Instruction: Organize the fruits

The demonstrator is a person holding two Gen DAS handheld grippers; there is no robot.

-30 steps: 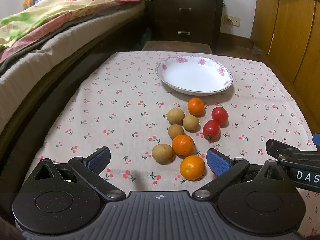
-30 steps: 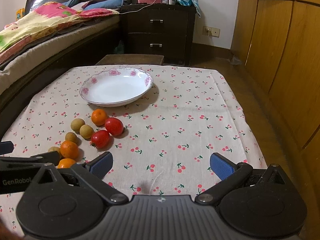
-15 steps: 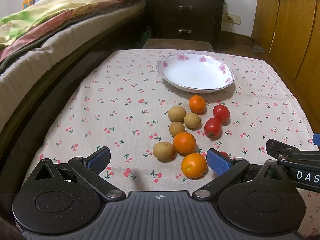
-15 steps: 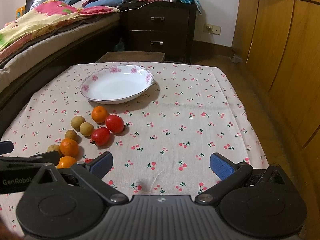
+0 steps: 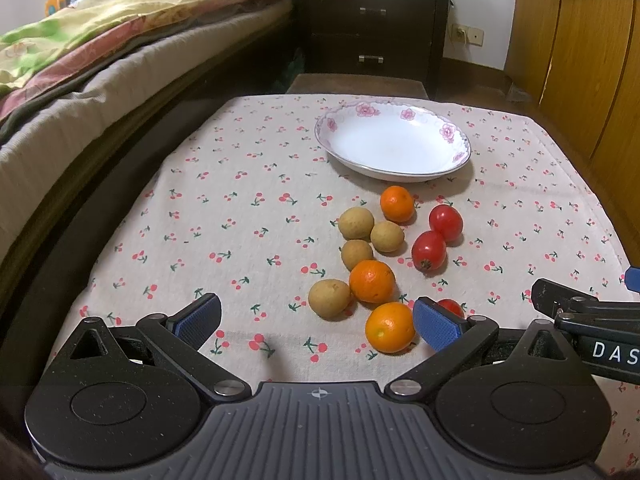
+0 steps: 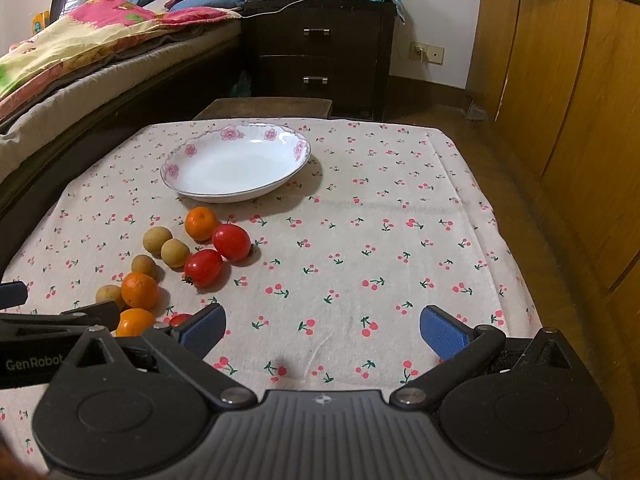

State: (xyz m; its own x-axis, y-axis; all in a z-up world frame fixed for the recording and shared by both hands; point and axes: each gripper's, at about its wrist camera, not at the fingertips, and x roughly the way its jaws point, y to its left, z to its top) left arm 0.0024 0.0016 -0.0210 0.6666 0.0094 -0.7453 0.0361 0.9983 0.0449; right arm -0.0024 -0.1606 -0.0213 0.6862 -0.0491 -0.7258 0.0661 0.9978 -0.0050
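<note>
A white flowered plate (image 5: 456, 140) (image 6: 298, 148) sits empty at the far middle of the table. In front of it lies a cluster of fruit: three oranges, the nearest one (image 5: 390, 327) (image 6: 134, 322), several tan longans (image 5: 329, 299) (image 6: 157, 239), and three red tomatoes, two together (image 5: 429, 251) (image 6: 203, 267) and one (image 5: 450, 306) half hidden behind my left gripper's right finger. My left gripper (image 5: 318, 322) is open and empty, just short of the nearest orange. My right gripper (image 6: 322, 330) is open and empty over bare cloth, right of the fruit.
The table wears a cherry-print cloth (image 5: 240, 216) (image 6: 400, 240). A bed (image 5: 100, 64) runs along the left, a dark drawer chest (image 6: 320, 56) stands behind, wooden cabinets (image 6: 560, 100) line the right. A low stool (image 5: 356, 84) sits beyond the far table edge.
Both grippers have moved slightly forward and down toward the table. A third tomato has come into view by the left gripper's right finger. Both stay open.
</note>
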